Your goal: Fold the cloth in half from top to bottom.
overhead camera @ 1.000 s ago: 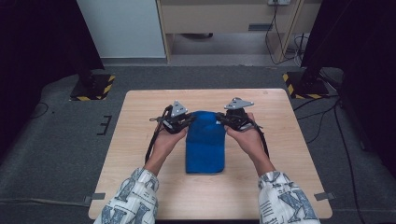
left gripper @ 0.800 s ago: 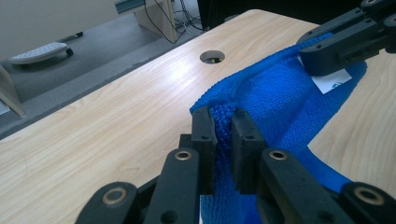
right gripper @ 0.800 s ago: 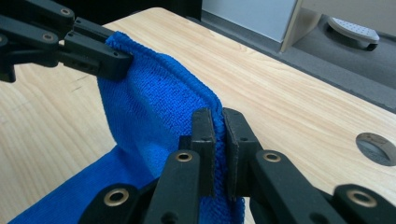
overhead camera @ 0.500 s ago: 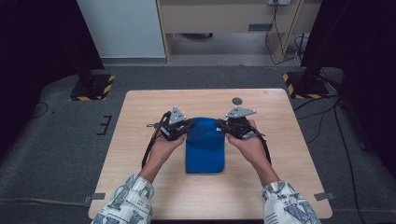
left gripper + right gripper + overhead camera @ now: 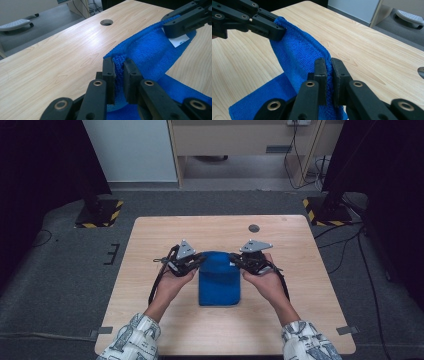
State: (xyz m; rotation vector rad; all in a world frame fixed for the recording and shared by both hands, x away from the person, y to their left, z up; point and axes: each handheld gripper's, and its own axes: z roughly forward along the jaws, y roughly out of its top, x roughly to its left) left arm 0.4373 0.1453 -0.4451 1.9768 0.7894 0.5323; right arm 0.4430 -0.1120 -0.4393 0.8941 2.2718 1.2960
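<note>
A blue cloth lies folded in the middle of the wooden table, its far edge lifted off the wood. My left gripper is shut on the far left corner of that edge; in the left gripper view the blue cloth bunches between the pads of my left gripper, and a white tag shows near the other gripper. My right gripper is shut on the far right corner; in the right gripper view the cloth stretches from my right gripper to the other gripper's jaws.
A round cable hole sits in the table near its far edge. Bare wood lies on both sides of the cloth. Beyond the table are a grey floor, cabinet legs and stands with yellow-black striped bases.
Both hands have drawn toward the near side of the table with the cloth's far edge in them, folding it over the rest. The cable hole has come into sight.
</note>
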